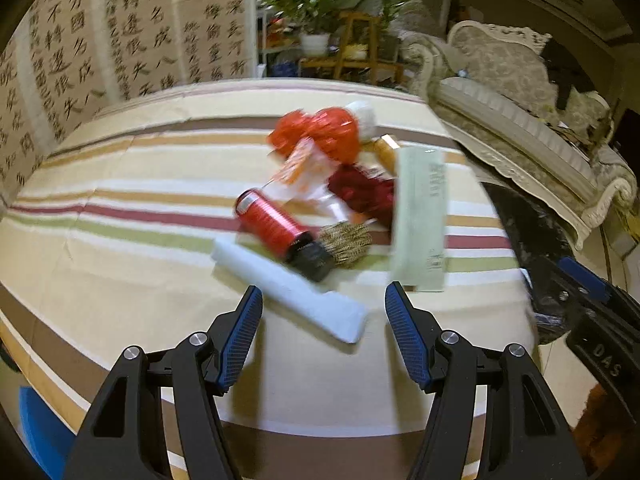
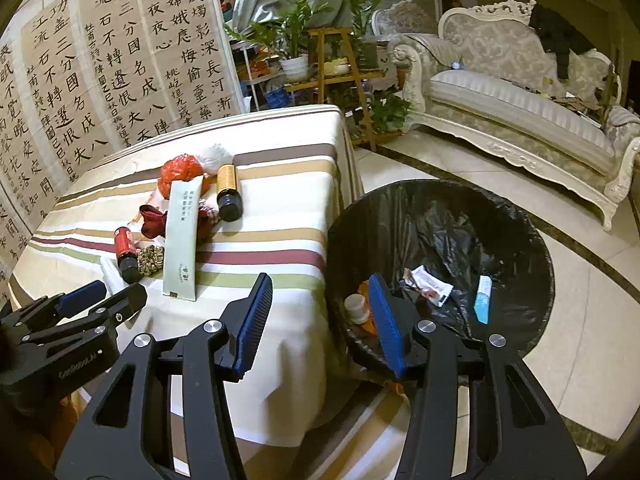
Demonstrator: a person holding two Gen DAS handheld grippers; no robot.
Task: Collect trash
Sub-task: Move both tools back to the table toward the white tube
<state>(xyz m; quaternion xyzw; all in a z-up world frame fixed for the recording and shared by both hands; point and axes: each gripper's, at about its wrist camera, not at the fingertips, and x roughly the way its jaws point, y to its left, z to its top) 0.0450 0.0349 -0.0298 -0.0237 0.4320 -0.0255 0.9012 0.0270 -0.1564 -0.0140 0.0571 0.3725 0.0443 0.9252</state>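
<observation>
Trash lies in a pile on the striped tablecloth (image 1: 120,200): a red bottle with a black cap (image 1: 276,228), a white foam strip (image 1: 292,292), a pale green packet (image 1: 420,216), a gold mesh ball (image 1: 346,242), red wrappers (image 1: 320,136) and a gold bottle (image 2: 227,190). My left gripper (image 1: 324,320) is open and empty, just in front of the foam strip. My right gripper (image 2: 320,316) is open and empty, held over the table's edge beside the black-lined bin (image 2: 520,232), which holds several pieces of trash.
A calligraphy screen (image 2: 100,72) stands behind the table. Potted plants on a wooden stand (image 2: 332,60) and an ornate sofa (image 2: 520,92) are at the back right. The tiled floor (image 2: 592,320) surrounds the bin.
</observation>
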